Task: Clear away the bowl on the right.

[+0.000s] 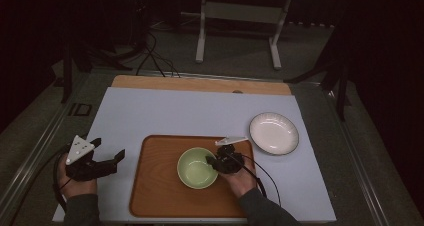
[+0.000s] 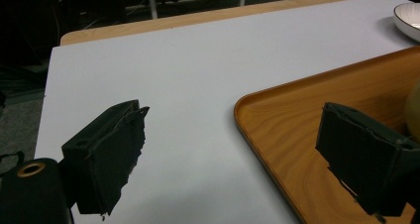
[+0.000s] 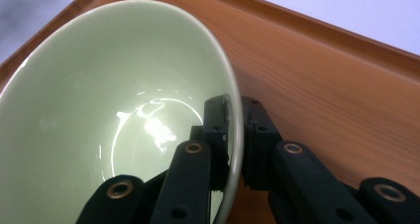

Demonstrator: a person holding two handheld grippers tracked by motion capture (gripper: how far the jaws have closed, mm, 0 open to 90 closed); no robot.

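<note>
A pale green bowl (image 1: 195, 167) sits on a wooden tray (image 1: 154, 186) near the table's front. My right gripper (image 1: 215, 162) is shut on the bowl's right rim, one jaw inside and one outside. In the right gripper view the green bowl (image 3: 99, 100) looms close, its rim pinched between the fingers (image 3: 218, 130), with the tray (image 3: 322, 85) beneath. My left gripper (image 1: 107, 153) is open over the white table cover, left of the tray. The left gripper view has its jaws wide apart, with the tray's corner (image 2: 277, 120) between them.
A white plate (image 1: 273, 132) lies on the white table cover (image 1: 175, 111) to the right of the tray; its edge (image 2: 408, 21) shows in the left gripper view. Beyond the table's wooden far edge are a stand's legs and cables on the floor.
</note>
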